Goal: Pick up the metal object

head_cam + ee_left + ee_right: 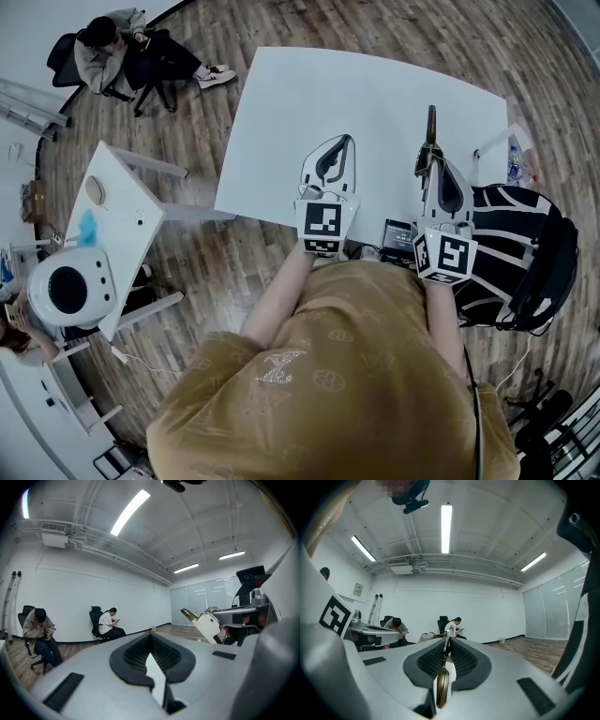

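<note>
In the head view we see the right tool (433, 161) clamped on the metal object (431, 127) over the white counter (375, 94). The object's long axis runs in line with the jaws, and its free end sticks out past the tips, pointing away from the person. The left tool (344, 142) sits just left of the right tool, its tips drawn together. In the left gripper view we find the left tool (151, 637) closed at the tips with nothing between them. Off to its right, the metal object (189, 614) juts out of the right tool. In the right gripper view the right tool (448, 641) grips the metal object (442, 686) edge-on. Its rounded brassy end lies back near the camera, and its thin shaft runs forward beyond the tips.
</note>
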Demonstrator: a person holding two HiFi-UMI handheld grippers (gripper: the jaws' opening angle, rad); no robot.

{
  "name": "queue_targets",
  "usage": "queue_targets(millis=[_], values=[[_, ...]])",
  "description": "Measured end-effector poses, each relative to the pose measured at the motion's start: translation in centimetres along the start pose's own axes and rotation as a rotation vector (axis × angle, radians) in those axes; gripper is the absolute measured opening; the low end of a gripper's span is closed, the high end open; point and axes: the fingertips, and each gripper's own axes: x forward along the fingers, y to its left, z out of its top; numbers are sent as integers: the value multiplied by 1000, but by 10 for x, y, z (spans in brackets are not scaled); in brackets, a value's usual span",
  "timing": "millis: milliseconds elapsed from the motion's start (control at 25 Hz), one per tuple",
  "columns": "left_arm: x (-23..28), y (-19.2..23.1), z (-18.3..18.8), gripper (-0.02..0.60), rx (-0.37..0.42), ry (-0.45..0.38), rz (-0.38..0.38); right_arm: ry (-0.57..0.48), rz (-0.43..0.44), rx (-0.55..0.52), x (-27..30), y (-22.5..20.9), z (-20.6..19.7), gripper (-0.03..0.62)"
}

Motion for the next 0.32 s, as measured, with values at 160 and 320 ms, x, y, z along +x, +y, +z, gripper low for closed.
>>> queue_targets(millis=[160,320], values=[[-1,2,0,2,-3,3,-1,4,-3,0,-1,1,0,26],[-2,3,0,2,-5,2,2,6,-6,-1,-1,-1,-1,26]])
